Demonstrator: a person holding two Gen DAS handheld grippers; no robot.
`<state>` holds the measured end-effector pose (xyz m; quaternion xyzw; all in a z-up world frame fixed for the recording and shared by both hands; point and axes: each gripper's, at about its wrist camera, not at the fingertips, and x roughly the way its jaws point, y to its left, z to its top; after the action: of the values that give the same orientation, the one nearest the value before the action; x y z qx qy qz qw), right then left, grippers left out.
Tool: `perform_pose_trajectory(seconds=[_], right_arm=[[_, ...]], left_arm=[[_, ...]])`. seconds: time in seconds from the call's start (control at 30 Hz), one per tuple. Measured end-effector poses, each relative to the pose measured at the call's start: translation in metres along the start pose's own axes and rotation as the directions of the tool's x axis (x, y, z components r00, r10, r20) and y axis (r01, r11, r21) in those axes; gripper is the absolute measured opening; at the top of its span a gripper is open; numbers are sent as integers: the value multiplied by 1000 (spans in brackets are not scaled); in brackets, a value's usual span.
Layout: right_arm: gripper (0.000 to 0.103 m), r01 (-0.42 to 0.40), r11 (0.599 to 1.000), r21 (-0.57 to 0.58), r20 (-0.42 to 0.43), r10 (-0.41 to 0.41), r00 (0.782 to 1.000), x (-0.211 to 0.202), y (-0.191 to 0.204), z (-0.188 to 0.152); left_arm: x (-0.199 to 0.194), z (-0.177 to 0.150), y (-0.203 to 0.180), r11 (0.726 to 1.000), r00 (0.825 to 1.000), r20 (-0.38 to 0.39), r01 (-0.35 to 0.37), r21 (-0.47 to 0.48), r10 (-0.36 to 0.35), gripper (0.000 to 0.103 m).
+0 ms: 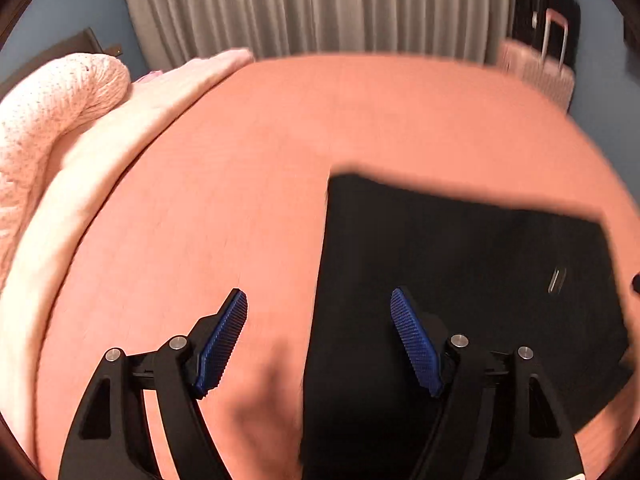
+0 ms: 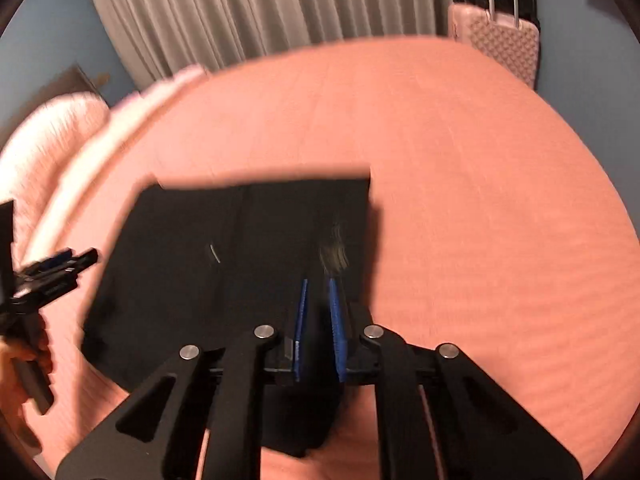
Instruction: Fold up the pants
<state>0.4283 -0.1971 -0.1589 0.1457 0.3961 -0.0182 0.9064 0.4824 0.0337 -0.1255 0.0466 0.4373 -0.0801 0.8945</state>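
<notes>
Salmon-coloured bedding covers the bed (image 2: 480, 184) that fills both views, with one pleated grey curtain (image 2: 256, 12) hanging behind it against a blue wall. One pink suitcase (image 2: 500, 40) stands at the far right corner, and a darker case sits behind it. One pale pink knitted blanket (image 1: 52, 116) is bunched at the far left of the bed.

One pair of black pants (image 2: 240, 264) lies folded into a flat, roughly rectangular stack on the bed, directly ahead of and beneath the right tongs, and ahead and to the right of the left tongs.

Two tongs are in view. The left tongs (image 1: 318, 316) tilt steeply down toward the bed with their jaws spread wide and nothing between the two blue ribbed pads (image 1: 224, 340); the left pad hovers over bare bedding and the right one over the near left edge of the pants. In the right wrist view these tongs appear blurred at the far left, gripped by one hand (image 2: 20, 360) on the handle.

The right tongs (image 2: 320, 292) also angle downward, jaws drawn narrow, with a raised fold of the black fabric running between the pads; blur keeps me from telling whether the pads actually press on it.
</notes>
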Motion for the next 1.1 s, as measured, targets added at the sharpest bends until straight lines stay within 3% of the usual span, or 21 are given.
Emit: perform_pose_trajectory(seconds=[0.1,0.17,0.2,0.23,0.27,0.3,0.33,0.43,0.5,0.53,0.57,0.6,0.67,0.73,0.83,0.87,0.93,1.1], right_arm=[[12,-53,998,-15,-56,52,997,42,28,31],[9,-37,999,0,-162,37,986,87,24,37],[5,-40,999,-7,-172,38,984,95,19,31],[4,-84,996,7,-137,84,987,95,8,29],[0,-96,995,37,-125,100,987,92,0,30],[0,-103,991,80,-105,111,988,83,-11,29],[0,-60,995,81,-91,68,994,76,-16,26],[12,136,991,-12,-35,-136,990,38,-29,15],[40,152,988,-34,-24,-153,988,21,-32,5],[49,148,988,-41,-17,-149,989,12,-32,-1],[69,137,989,-50,-13,-138,990,0,-32,-12],[80,125,990,-59,-2,-125,992,-12,-33,-23],[86,89,994,-69,-16,-91,996,-23,-30,-39],[88,59,996,-67,-41,-62,997,-22,-29,-54],[92,21,1000,-20,-82,-22,996,-8,-34,-71],[92,-15,999,28,-95,18,995,-3,-36,-75],[92,-78,990,121,-110,91,990,9,-40,-78],[94,-132,982,138,-107,147,983,22,-25,-81]], left_arm=[[24,34,-26,996,994,-53,94,-13,-94,74],[52,44,-46,998,990,-136,51,37,-45,74],[68,44,-53,997,984,-180,6,80,9,77],[82,41,-53,993,978,-202,-31,115,54,77],[86,41,-48,994,980,-197,-15,110,36,87],[86,41,-39,997,983,-182,-12,80,27,89],[82,36,-23,999,985,-172,-18,43,25,89],[64,24,20,991,985,-110,-137,-9,135,88],[48,12,29,992,989,-72,-130,0,129,87],[39,5,34,994,992,-62,-107,4,107,87],[29,-5,40,997,996,-61,-71,0,71,87],[22,-15,48,999,997,-68,-30,-13,29,87],[16,-31,59,995,992,-95,84,-55,-89,87],[14,-47,61,981,975,-132,169,-94,-180,87],[15,-70,49,952,938,-180,275,-132,-295,87],[18,-75,44,950,931,-202,280,-138,-304,87],[20,-82,40,955,937,-202,261,-138,-285,87],[25,-87,27,962,944,-198,245,-121,-265,93]])
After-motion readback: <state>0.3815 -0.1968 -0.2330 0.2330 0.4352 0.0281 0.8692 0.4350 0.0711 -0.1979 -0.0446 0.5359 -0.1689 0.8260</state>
